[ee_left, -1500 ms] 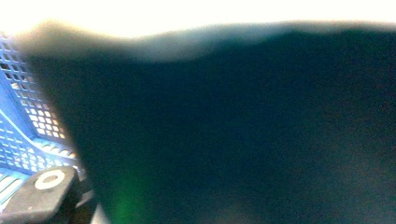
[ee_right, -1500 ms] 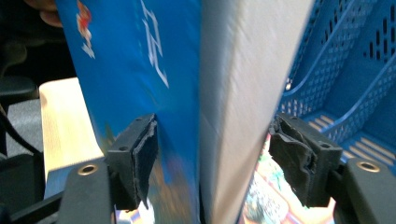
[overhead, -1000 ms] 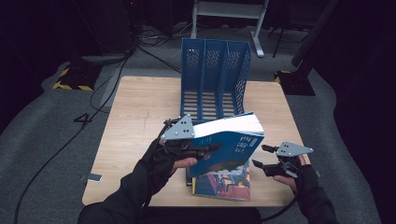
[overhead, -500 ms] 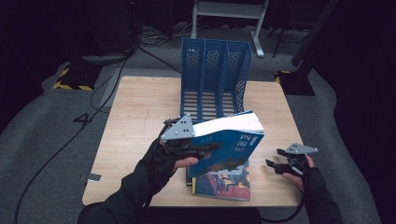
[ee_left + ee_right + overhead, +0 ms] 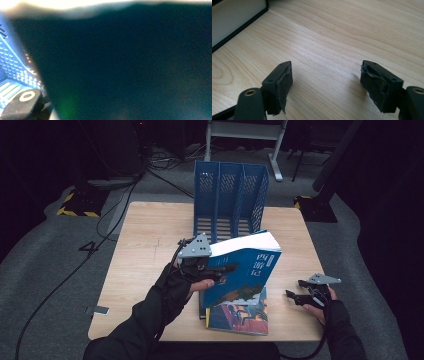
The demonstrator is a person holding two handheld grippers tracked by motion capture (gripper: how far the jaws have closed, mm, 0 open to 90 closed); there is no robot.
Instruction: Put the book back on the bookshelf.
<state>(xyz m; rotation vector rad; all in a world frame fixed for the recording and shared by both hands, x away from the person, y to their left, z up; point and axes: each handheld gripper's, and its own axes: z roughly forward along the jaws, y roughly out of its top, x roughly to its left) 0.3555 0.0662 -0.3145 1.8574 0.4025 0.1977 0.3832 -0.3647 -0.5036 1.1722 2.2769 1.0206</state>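
Note:
My left gripper (image 5: 225, 269) is shut on a thick blue book (image 5: 250, 265) and holds it tilted, spine side down, above the table. One black finger (image 5: 231, 268) lies across the cover. In the left gripper view the dark cover (image 5: 125, 65) sits right against the lens, with one finger (image 5: 23, 102) at the bottom left. A second, colourful book (image 5: 240, 317) lies flat beneath the raised one. My right gripper (image 5: 296, 290) stands open low over the bare wood at the right, nothing between its pads (image 5: 325, 75). The page edges of a book (image 5: 234, 20) lie beyond it at the upper left.
A blue slotted file rack (image 5: 230, 195) stands upright at the back middle of the wooden table (image 5: 145, 250); its perforated wall (image 5: 10, 67) is seen past the held book. Cables and a grey stand lie on the floor behind the table.
My right gripper has drifted to the right, away from the books, and sunk closer to the table. The left gripper and its book have stayed put.

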